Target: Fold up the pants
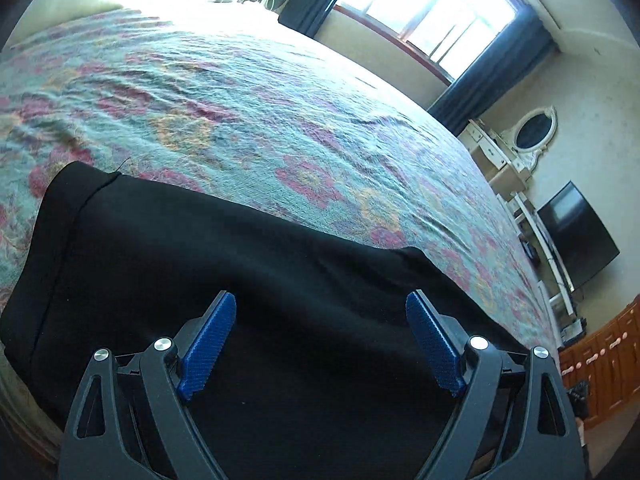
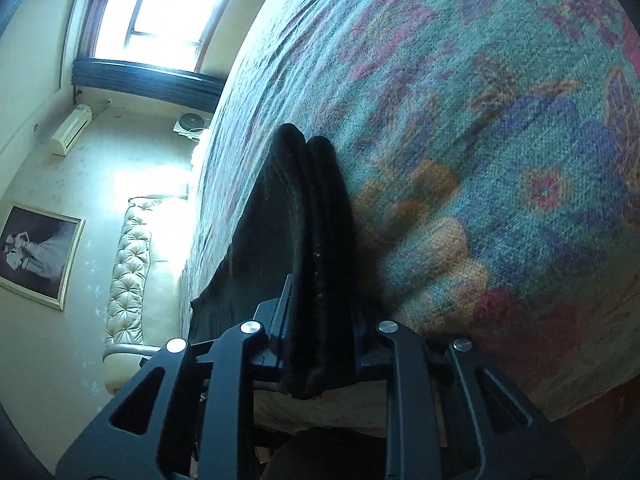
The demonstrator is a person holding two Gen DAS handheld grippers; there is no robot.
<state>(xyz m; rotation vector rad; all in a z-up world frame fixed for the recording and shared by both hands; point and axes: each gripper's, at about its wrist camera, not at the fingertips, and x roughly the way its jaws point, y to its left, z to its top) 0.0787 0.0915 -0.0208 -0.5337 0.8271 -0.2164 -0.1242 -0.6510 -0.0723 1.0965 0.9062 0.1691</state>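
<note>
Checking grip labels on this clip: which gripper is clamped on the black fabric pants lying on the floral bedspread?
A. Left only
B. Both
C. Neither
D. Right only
D: the right gripper is closed on a thick folded edge of the black fabric pants, while the left gripper has its blue pads spread wide above the cloth, with nothing pinched between them.
</note>
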